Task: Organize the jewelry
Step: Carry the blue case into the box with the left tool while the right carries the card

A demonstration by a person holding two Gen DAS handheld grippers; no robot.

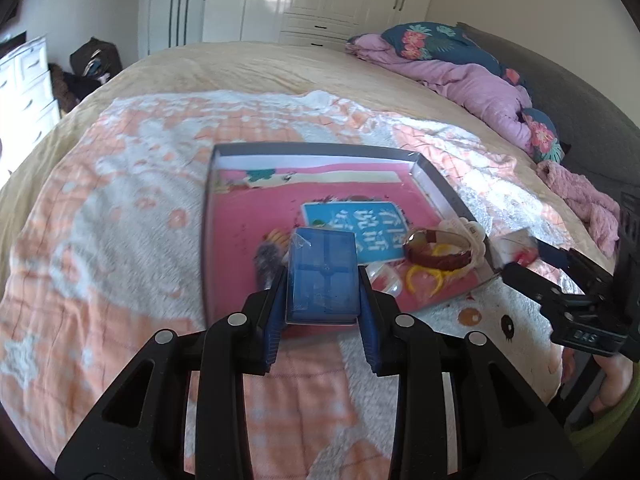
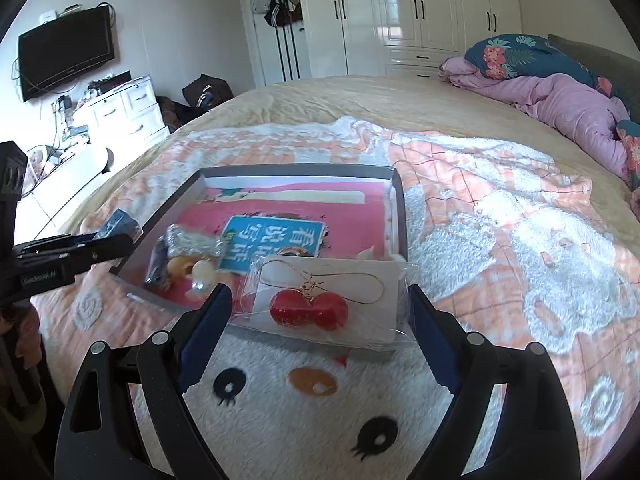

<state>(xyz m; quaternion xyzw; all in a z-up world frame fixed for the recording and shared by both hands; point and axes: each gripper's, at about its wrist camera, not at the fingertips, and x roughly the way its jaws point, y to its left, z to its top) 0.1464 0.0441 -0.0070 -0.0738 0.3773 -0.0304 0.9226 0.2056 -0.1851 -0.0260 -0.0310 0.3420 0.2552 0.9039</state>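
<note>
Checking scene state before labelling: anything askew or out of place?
Mostly tidy. The carded red earrings sit half outside the tray, overhanging its near edge onto the blanket, between the right gripper fingers. The left gripper holds the blue box.

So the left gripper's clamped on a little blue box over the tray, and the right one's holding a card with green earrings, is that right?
Not quite: the earrings on the card in the right gripper are red, not green, as the right wrist view shows. The rest holds: the left gripper is clamped on the little blue box over the tray.
</note>
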